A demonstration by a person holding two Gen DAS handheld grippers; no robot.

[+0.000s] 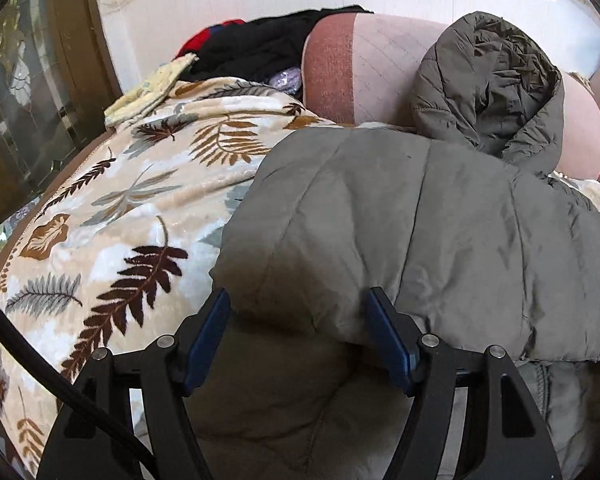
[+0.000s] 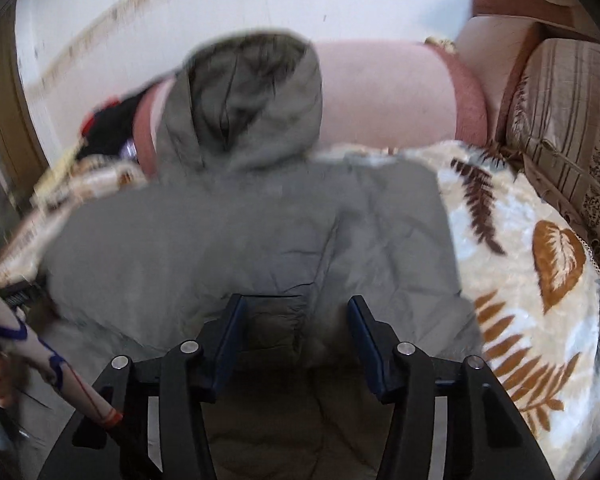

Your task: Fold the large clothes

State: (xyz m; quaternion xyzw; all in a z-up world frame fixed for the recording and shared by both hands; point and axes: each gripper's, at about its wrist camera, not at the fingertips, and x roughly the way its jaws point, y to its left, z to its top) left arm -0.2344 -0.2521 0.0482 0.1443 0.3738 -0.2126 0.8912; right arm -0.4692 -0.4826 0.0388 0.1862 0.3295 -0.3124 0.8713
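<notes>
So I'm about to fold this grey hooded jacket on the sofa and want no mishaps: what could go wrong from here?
Two risks, both judgement calls. The puffy jacket bulges between the open left gripper, so a pinch may catch only the top layer and slip. The hood leans up against the sofa back, so it could drag or bunch once the body is folded. The right wrist view is blurred, so the right gripper aim is uncertain.

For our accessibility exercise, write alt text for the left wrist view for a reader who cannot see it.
A grey hooded jacket lies on a leaf-print blanket, its near edge bulging between the open left gripper. Its hood rests against a pink sofa back, with dark clothes piled behind.
</notes>
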